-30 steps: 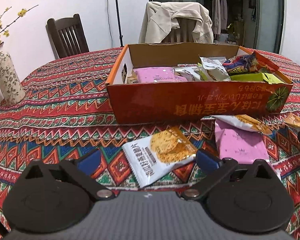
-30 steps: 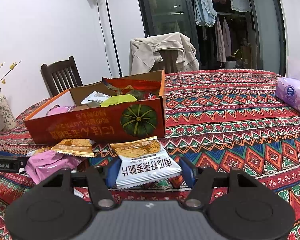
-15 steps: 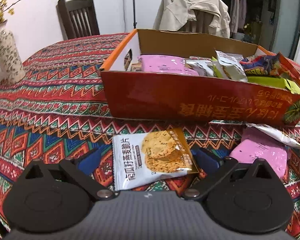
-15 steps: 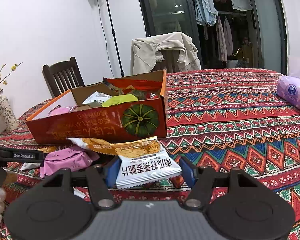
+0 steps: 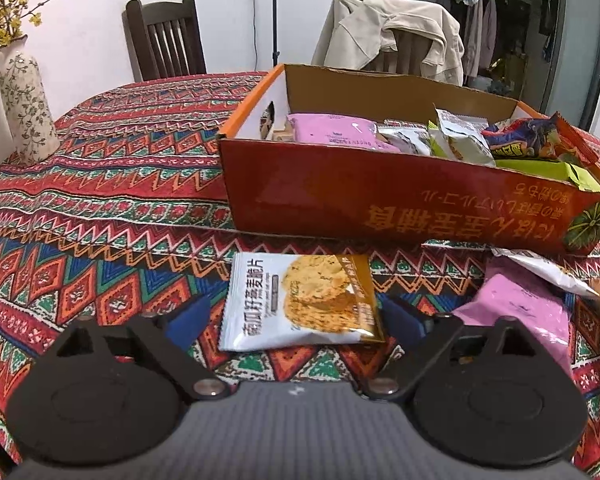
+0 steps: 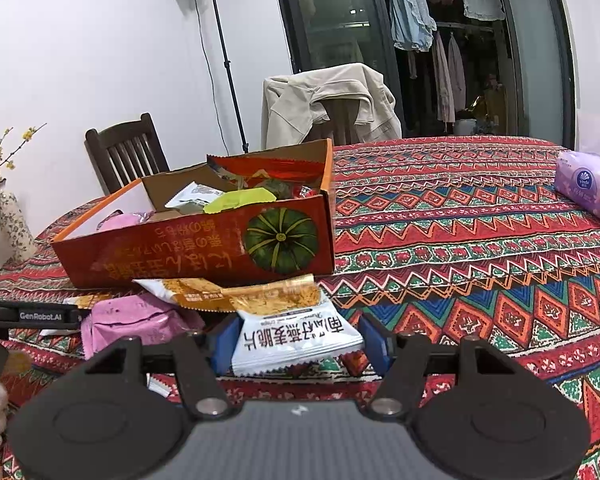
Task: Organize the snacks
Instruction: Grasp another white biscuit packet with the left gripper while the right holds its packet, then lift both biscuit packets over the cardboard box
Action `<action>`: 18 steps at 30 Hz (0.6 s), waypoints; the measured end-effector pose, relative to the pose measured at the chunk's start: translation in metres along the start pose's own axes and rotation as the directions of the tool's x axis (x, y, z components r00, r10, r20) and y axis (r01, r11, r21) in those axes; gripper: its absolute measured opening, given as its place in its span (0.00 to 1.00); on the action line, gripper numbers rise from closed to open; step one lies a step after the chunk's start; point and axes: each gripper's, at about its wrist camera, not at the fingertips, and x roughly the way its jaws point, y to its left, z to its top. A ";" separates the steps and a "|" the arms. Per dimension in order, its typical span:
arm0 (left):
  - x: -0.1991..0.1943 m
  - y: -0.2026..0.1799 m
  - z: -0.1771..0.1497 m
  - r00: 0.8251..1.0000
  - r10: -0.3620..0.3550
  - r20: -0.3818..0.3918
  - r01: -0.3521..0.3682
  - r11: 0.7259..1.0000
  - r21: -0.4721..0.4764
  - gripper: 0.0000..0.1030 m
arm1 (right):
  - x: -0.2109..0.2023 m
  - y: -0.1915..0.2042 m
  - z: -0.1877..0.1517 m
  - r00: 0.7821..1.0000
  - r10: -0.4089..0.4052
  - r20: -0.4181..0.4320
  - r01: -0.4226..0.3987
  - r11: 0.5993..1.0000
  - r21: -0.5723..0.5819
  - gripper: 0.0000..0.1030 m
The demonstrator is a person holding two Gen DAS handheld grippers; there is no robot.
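Note:
An orange cardboard box [image 5: 380, 204] with several snack packets inside stands on the patterned tablecloth; it also shows in the right wrist view [image 6: 204, 240]. My left gripper [image 5: 296, 320] is open, its fingers either side of a white oat cracker packet [image 5: 300, 300] that lies flat on the cloth. My right gripper [image 6: 300, 340] is shut on another white oat cracker packet [image 6: 296, 328], held in front of the box. A pink packet [image 5: 516, 312] and a further cracker packet [image 6: 184, 292] lie by the box's front.
A flowered vase [image 5: 24, 108] stands at the table's left edge. A purple tissue pack [image 6: 592, 188] lies at the far right. Two chairs [image 5: 164, 40] stand behind the table, one draped with a beige jacket [image 5: 392, 36]. The left gripper's body [image 6: 28, 316] shows at the right view's left edge.
My left gripper has moved closer to the cracker packet, which now lies square between its open fingers. My right gripper has held its packet nearly still.

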 end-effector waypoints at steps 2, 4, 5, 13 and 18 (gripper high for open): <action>-0.002 0.002 0.000 1.000 0.006 0.010 -0.006 1.000 -0.008 0.79 | 0.000 0.000 0.000 1.000 -0.001 0.000 0.001 1.000 0.000 0.62; -0.004 0.004 -0.001 1.000 0.010 0.018 -0.010 1.000 -0.015 0.73 | 0.000 0.000 0.000 1.000 -0.001 0.000 0.001 1.000 0.000 0.62; -0.005 0.005 -0.001 1.000 0.011 0.022 -0.011 1.000 -0.016 0.71 | 0.000 0.000 0.000 1.000 0.000 -0.001 0.000 1.000 0.000 0.62; -0.010 0.006 -0.002 0.998 -0.009 0.065 0.010 1.000 -0.020 0.58 | -0.001 0.001 -0.001 1.000 0.006 0.009 -0.006 1.000 -0.012 0.60; -0.023 0.005 -0.004 0.990 -0.016 0.142 0.018 1.000 -0.013 0.58 | -0.001 0.003 -0.001 1.000 0.016 0.010 -0.016 1.000 -0.024 0.40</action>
